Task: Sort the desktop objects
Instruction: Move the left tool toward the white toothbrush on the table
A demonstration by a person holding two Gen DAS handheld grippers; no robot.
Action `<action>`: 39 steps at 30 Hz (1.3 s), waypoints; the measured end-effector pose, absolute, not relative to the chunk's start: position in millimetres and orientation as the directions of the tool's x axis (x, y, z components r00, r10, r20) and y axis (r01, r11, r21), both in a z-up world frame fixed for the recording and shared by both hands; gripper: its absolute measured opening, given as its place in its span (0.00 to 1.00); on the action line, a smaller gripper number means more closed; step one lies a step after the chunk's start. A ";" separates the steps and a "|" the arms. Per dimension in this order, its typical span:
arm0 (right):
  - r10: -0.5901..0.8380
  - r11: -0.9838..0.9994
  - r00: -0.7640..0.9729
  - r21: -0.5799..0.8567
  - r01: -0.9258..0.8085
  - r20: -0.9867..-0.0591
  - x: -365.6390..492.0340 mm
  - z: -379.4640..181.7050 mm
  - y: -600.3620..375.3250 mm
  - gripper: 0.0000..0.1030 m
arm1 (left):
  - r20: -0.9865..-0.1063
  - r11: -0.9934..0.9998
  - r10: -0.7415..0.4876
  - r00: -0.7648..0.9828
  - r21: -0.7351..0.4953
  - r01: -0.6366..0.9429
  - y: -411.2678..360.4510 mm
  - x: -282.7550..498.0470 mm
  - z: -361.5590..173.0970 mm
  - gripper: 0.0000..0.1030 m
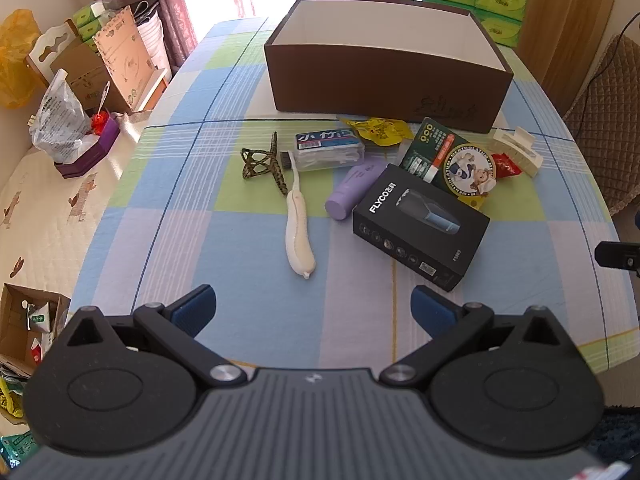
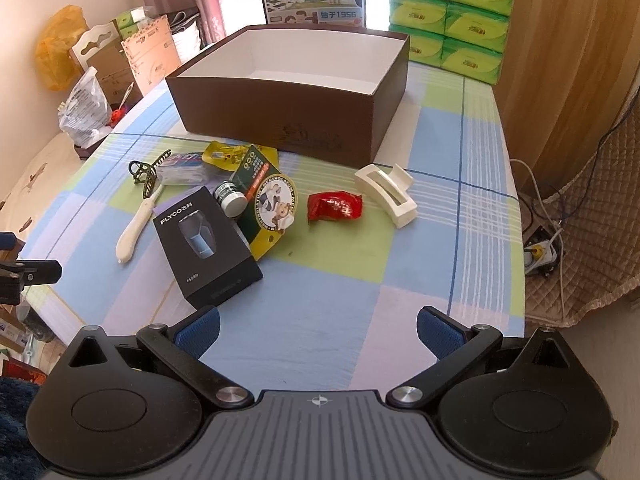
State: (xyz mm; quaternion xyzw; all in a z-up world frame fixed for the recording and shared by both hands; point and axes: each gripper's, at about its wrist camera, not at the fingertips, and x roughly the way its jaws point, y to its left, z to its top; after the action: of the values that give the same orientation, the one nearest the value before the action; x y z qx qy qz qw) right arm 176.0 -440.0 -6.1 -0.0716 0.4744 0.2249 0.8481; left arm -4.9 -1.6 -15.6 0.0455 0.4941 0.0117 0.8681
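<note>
A brown open box (image 1: 384,76) (image 2: 288,116) with a white inside stands at the back of the checked tablecloth. In front of it lie a black FLYCO carton (image 1: 420,228) (image 2: 208,240), a cream brush (image 1: 298,232) (image 2: 134,228), a purple tube (image 1: 354,190), a floss-pick case (image 1: 330,148), a dark hair clip (image 1: 262,160) (image 2: 146,172), a white claw clip (image 1: 516,150) (image 2: 386,194), a red packet (image 2: 335,206) and a green card pack (image 1: 430,148) (image 2: 262,184). My left gripper (image 1: 314,312) and right gripper (image 2: 318,334) both hover open near the front edge, holding nothing.
Cardboard boxes and plastic bags (image 1: 64,120) crowd a low surface to the left of the table. Green tissue packs (image 2: 452,16) are stacked behind the brown box. Cables and a power strip (image 2: 540,252) lie on the floor at the right, beside a quilted chair (image 1: 608,120).
</note>
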 end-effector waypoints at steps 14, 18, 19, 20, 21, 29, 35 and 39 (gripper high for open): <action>0.332 0.881 0.440 0.107 -0.461 -0.834 182.4 -9.3 -440.8 0.98 | -0.860 0.995 0.071 0.506 0.093 0.020 -3.7 2.6 -16.6 0.99; 0.344 0.877 0.432 0.120 -0.465 -0.834 186.2 -10.4 -441.7 0.98 | -0.858 0.995 0.076 0.508 0.096 0.012 -4.5 6.3 -16.3 0.99; 0.345 0.876 0.431 0.122 -0.466 -0.834 187.4 -10.6 -441.8 0.98 | -0.857 0.995 0.079 0.509 0.097 0.010 -4.3 7.3 -16.5 0.99; 0.347 0.876 0.432 0.123 -0.466 -0.833 188.7 -11.0 -441.6 0.98 | -0.856 0.995 0.081 0.510 0.098 0.007 -4.2 8.5 -16.7 0.99; 0.349 0.876 0.431 0.126 -0.465 -0.832 190.3 -11.4 -441.7 0.98 | -0.856 0.995 0.083 0.511 0.098 0.004 -3.7 9.5 -16.8 0.99; 0.363 0.875 0.429 0.144 -0.462 -0.827 198.1 -13.9 -443.3 0.98 | -0.857 0.995 0.089 0.508 0.100 -0.006 -0.1 17.5 -18.9 0.99; 0.338 0.891 0.461 0.120 -0.439 -0.821 208.3 -18.3 -445.1 0.98 | -0.866 0.996 0.078 0.494 0.083 -0.011 9.9 26.8 -25.1 0.99; 0.335 0.896 0.473 0.120 -0.428 -0.815 216.5 -21.7 -447.7 0.98 | -0.862 0.997 0.077 0.500 0.083 -0.011 16.5 31.7 -28.0 0.99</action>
State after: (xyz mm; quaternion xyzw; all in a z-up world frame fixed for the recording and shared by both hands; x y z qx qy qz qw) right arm 216.5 -447.7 -21.7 -0.0503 0.4625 0.2226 0.8568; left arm 31.7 16.5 -28.0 0.0332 0.4992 0.0253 0.8655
